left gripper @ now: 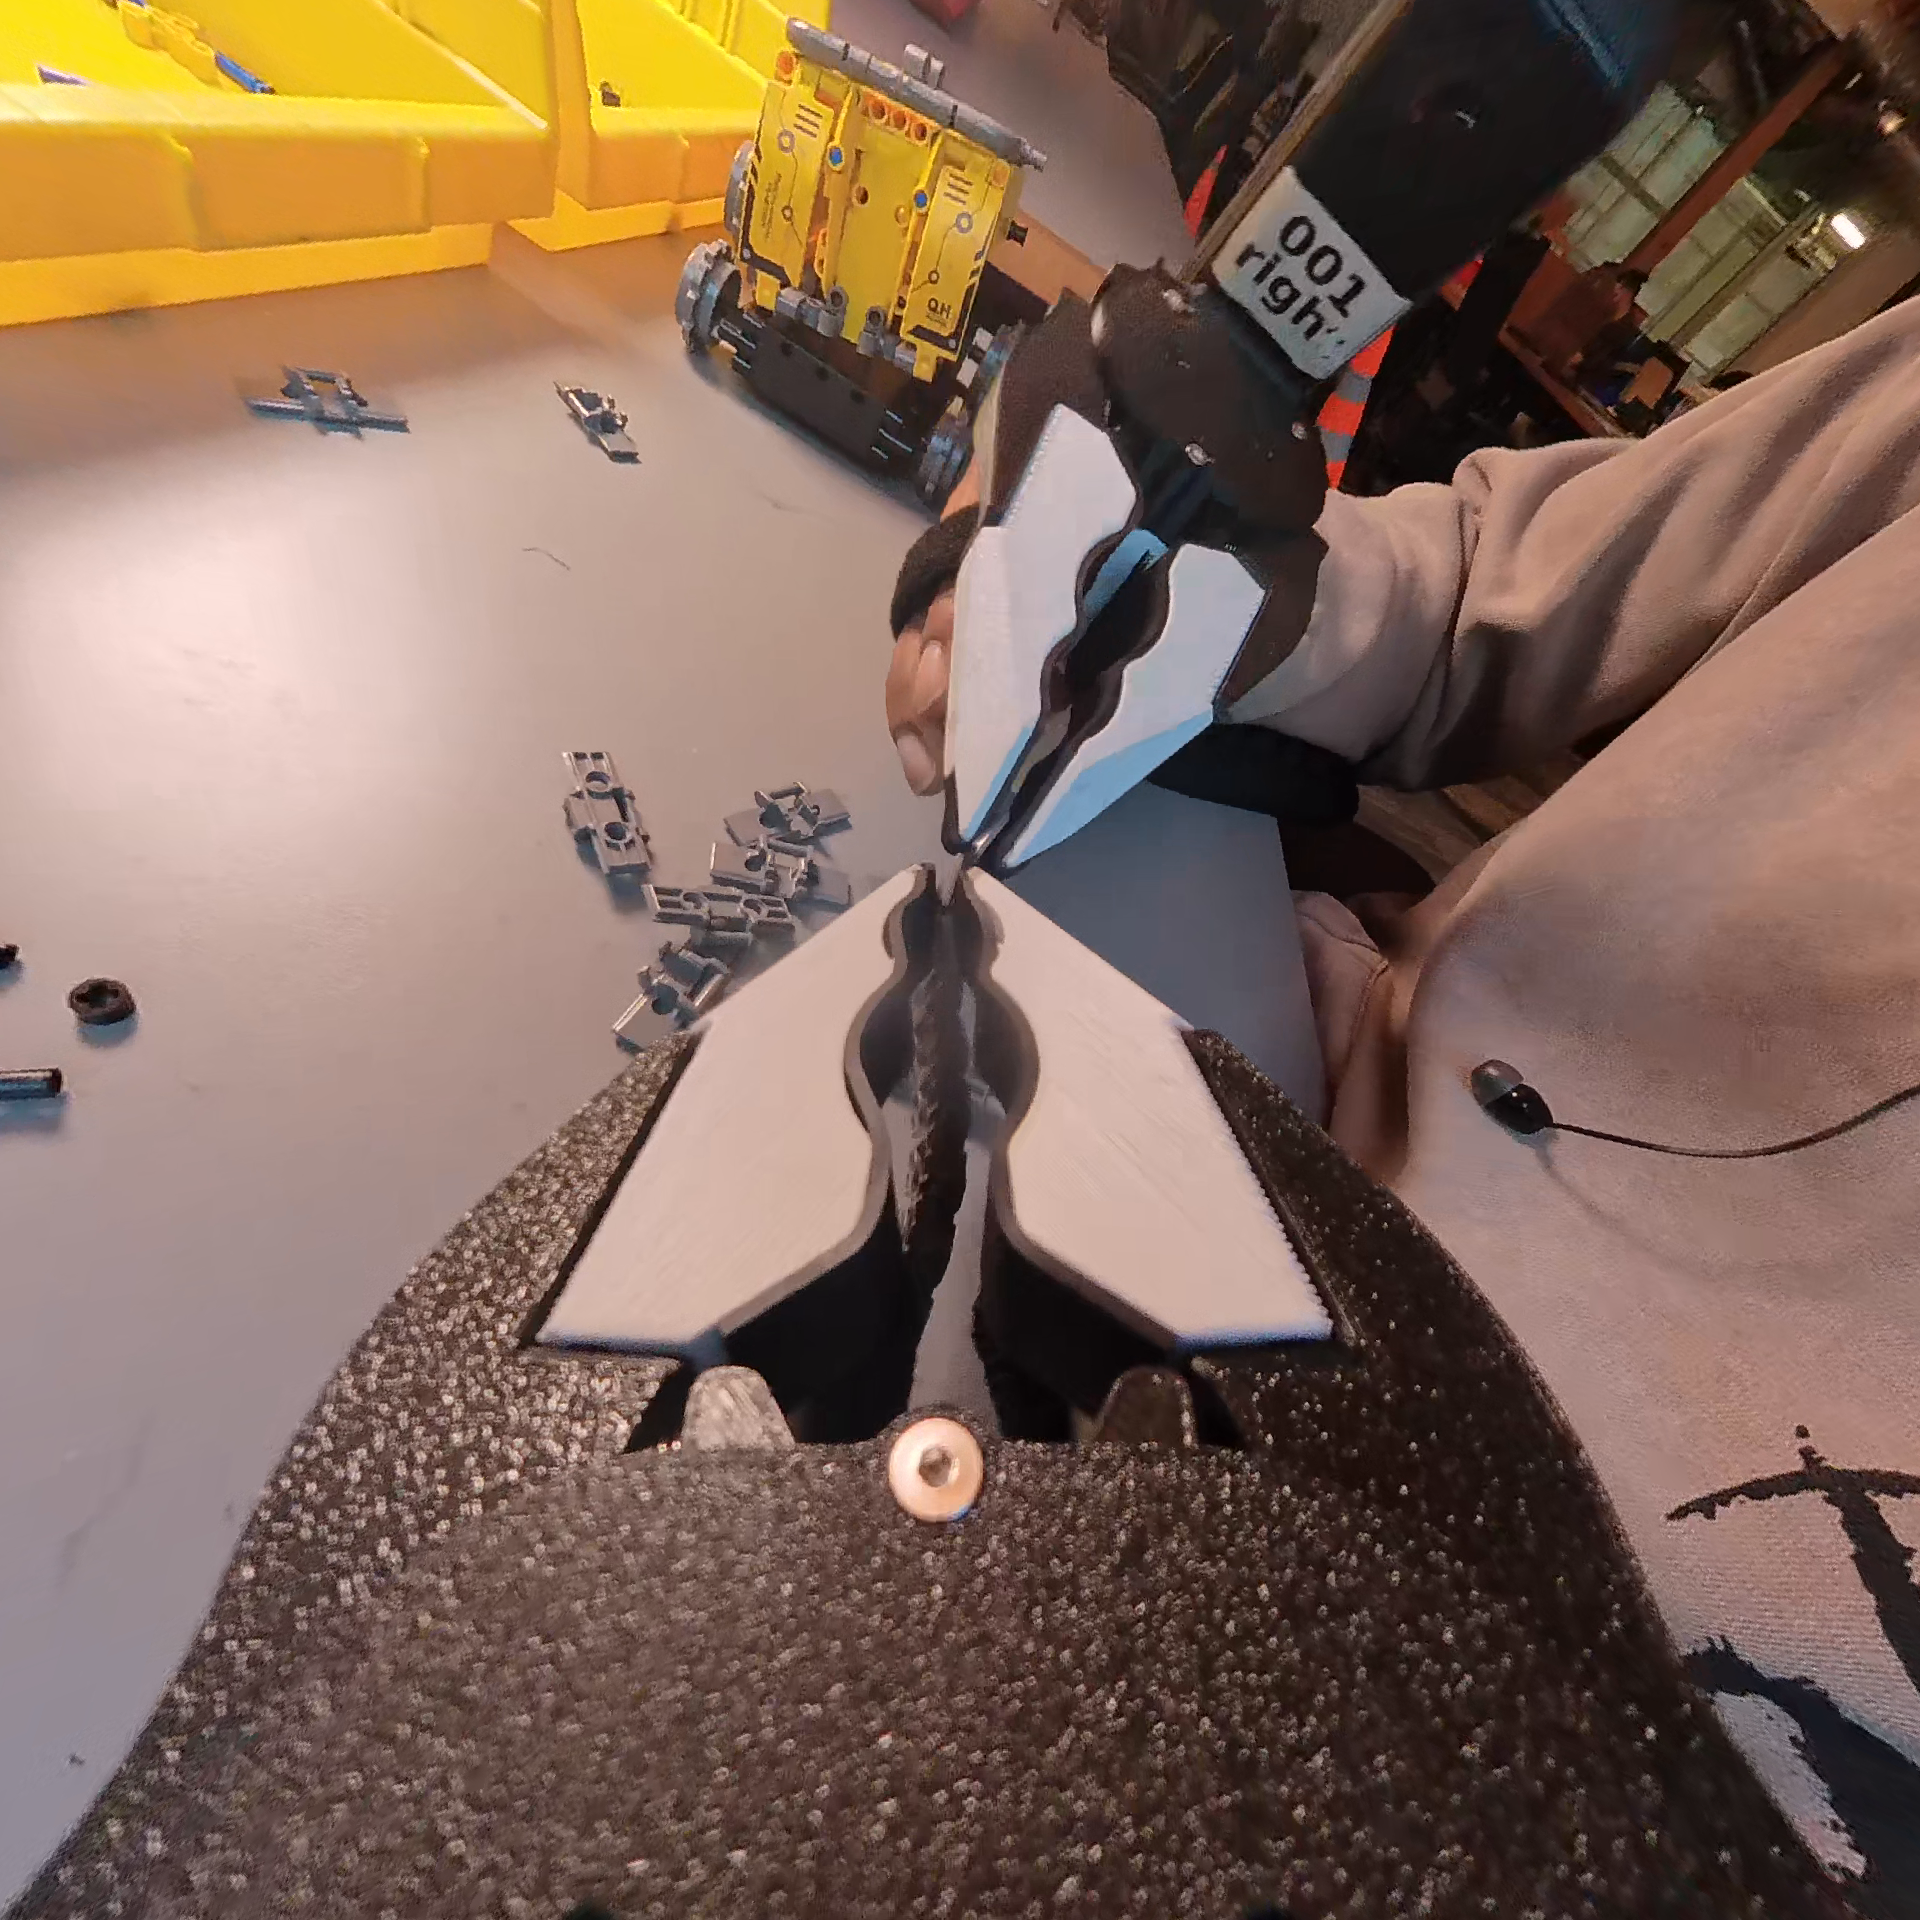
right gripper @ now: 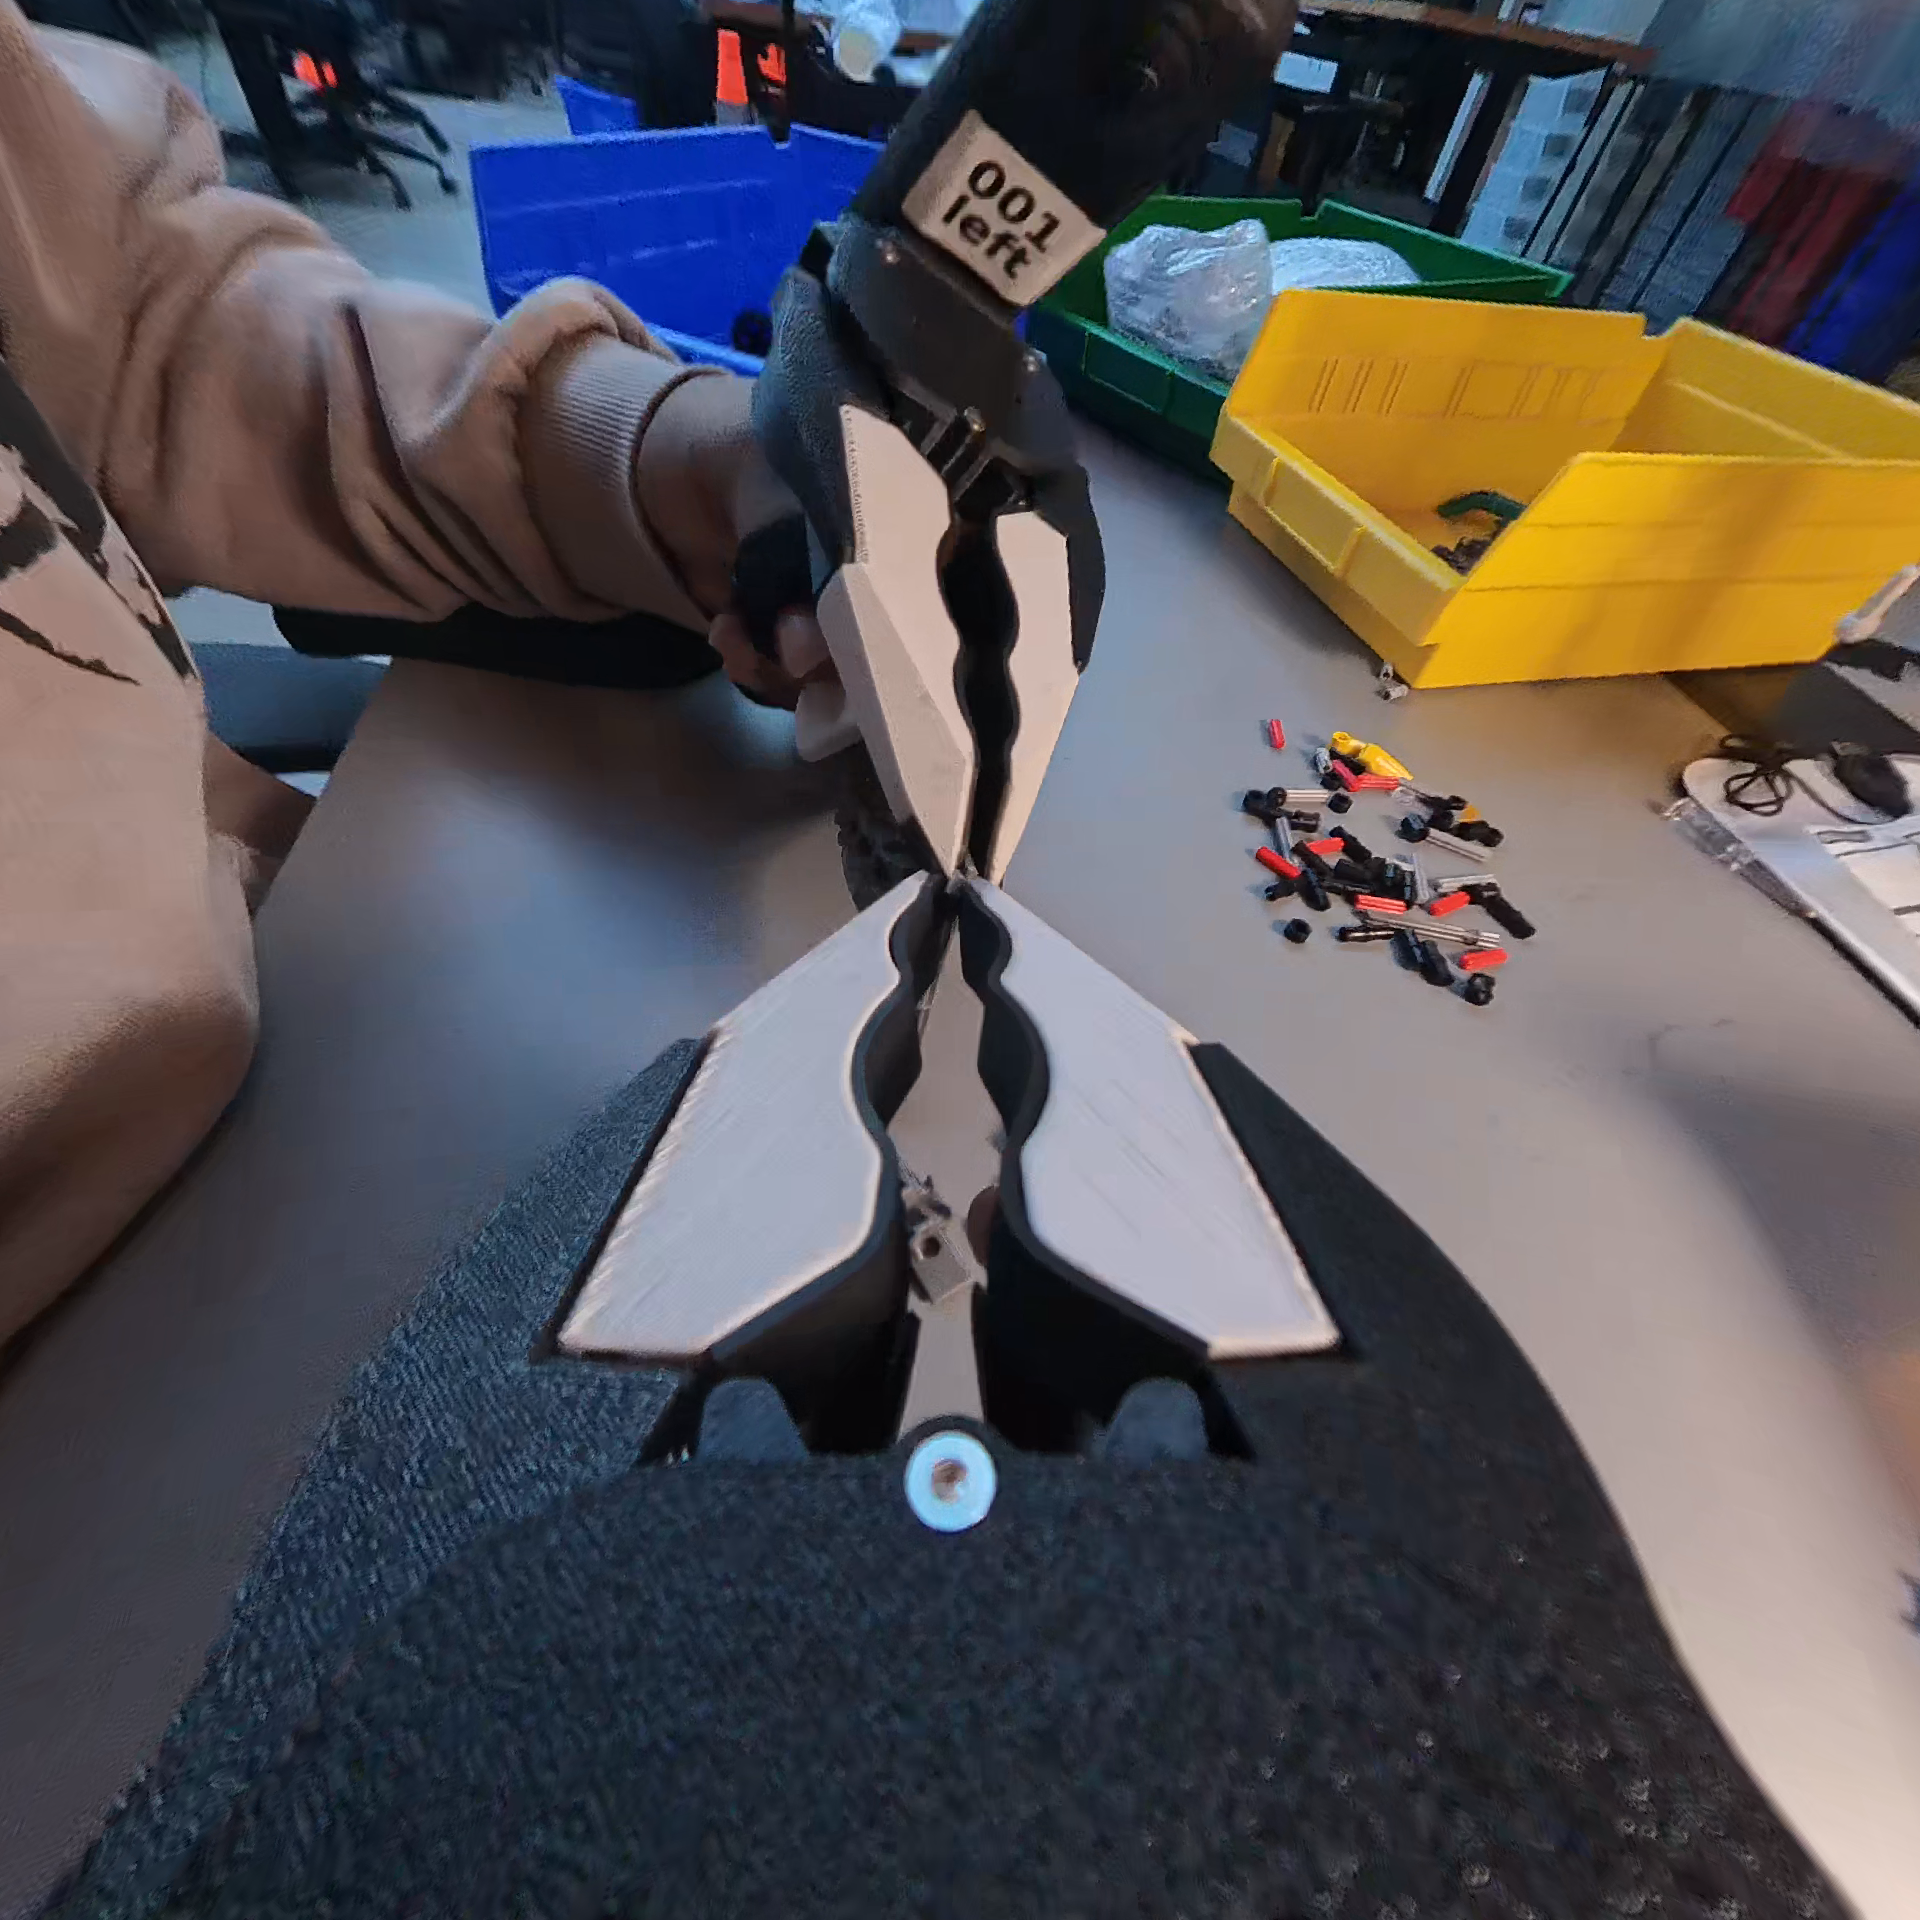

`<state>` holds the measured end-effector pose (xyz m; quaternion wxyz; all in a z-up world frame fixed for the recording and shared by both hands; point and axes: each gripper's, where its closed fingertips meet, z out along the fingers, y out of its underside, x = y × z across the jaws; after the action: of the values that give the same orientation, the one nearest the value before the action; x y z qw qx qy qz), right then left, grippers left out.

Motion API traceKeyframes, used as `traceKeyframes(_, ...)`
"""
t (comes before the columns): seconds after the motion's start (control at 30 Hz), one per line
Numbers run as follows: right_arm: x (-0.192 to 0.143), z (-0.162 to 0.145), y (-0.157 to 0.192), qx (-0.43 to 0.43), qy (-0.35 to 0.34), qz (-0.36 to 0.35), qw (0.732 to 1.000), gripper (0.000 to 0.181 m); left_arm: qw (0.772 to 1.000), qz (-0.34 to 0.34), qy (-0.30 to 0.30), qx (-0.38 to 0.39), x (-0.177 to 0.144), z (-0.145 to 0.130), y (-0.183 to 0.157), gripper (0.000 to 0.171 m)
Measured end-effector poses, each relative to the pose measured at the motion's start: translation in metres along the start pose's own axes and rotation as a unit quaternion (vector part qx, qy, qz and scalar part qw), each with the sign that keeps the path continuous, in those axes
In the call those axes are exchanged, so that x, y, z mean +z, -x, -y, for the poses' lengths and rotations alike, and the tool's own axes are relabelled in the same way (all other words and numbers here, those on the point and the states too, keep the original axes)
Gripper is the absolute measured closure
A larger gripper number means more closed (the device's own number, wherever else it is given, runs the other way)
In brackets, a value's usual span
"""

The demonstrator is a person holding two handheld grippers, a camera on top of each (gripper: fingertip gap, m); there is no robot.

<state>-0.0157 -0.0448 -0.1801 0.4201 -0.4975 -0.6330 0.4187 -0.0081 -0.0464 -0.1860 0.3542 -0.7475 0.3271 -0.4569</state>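
Above the grey worktop [left gripper: 312, 644], the left tool [left gripper: 948, 883] and right tool [right gripper: 954, 888] meet tip to tip, each closed on a small grey piece [left gripper: 952, 881] held between them, with loose grey parts [left gripper: 717, 894] just beside.

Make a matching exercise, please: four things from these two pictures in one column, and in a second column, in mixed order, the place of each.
Things:
1. yellow brick-built vehicle
2. pile of grey flat connector parts
3. heap of black and red pins
4. clear plastic bag

Places:
A. in the green bin
B. just left of the left gripper tips
C. beside the yellow bins
D. on the table near a yellow bin

Pairs: 1-C, 2-B, 3-D, 4-A
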Motion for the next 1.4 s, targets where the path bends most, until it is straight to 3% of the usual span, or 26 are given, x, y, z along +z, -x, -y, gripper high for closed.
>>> traceKeyframes(0.2, 0.001, -0.006, 0.013, -0.054, 0.021, 0.014, 0.998, 0.181, 1.000, 0.000, 0.028, -0.002, 0.003, -0.009, -0.002, 0.170)
traceKeyframes(0.23, 0.001, -0.007, 0.016, -0.067, 0.027, 0.019, 0.997, 0.181, 0.999, 0.040, 0.033, 0.003, 0.003, -0.011, 0.011, 0.170)
traceKeyframes(0.27, 0.001, 0.011, 0.065, -0.057, -0.025, 0.141, 0.988, 0.181, 0.994, 0.105, 0.035, 0.017, -0.004, -0.010, 0.035, 0.170)
traceKeyframes(0.3, 0.010, 0.012, 0.101, -0.075, -0.014, 0.196, 0.978, 0.181, 0.996, 0.089, 0.025, 0.003, -0.007, -0.003, 0.034, 0.170)
traceKeyframes(0.33, 0.024, -0.003, 0.095, -0.190, 0.037, 0.132, 0.972, 0.181, 0.998, 0.056, 0.014, 0.008, -0.008, 0.005, 0.020, 0.170)
traceKeyframes(0.37, 0.021, 0.004, 0.070, -0.205, 0.025, 0.079, 0.975, 0.181, 0.997, 0.056, 0.022, 0.040, -0.005, 0.005, 0.012, 0.170)
traceKeyframes(0.47, -0.017, 0.026, 0.007, -0.053, -0.034, 0.039, 0.997, 0.181, 0.997, 0.065, 0.004, 0.049, -0.004, 0.008, 0.008, 0.170)
traceKeyframes(0.57, -0.018, 0.023, 0.009, 0.035, -0.074, 0.071, 0.994, 0.181, 0.996, 0.082, -0.009, 0.029, -0.009, 0.009, 0.023, 0.169)
traceKeyframes(0.7, -0.008, 0.001, 0.000, -0.020, -0.004, 0.026, 0.999, 0.179, 0.998, 0.047, -0.040, 0.012, -0.012, 0.015, 0.019, 0.169)
traceKeyframes(0.87, -0.002, -0.018, -0.009, 0.018, 0.035, 0.012, 0.999, 0.163, 0.998, 0.038, -0.044, 0.014, -0.013, 0.015, 0.015, 0.169)
traceKeyframes(0.97, 0.000, -0.012, -0.010, 0.052, 0.013, 0.015, 0.998, 0.157, 0.998, 0.025, -0.046, 0.019, -0.011, 0.015, 0.011, 0.169)
traceKeyframes(1.13, 0.008, -0.007, -0.002, 0.068, 0.006, 0.032, 0.997, 0.158, 0.998, -0.005, -0.055, 0.023, -0.009, 0.018, -0.001, 0.169)
traceKeyframes(1.2, 0.008, -0.006, 0.001, 0.067, 0.005, 0.040, 0.997, 0.172, 0.998, -0.010, -0.058, 0.021, -0.009, 0.019, -0.002, 0.169)
traceKeyframes(1.4, 0.001, 0.000, -0.003, 0.103, -0.018, 0.048, 0.993, 0.174, 0.999, -0.014, -0.027, 0.037, -0.007, 0.010, -0.004, 0.154)
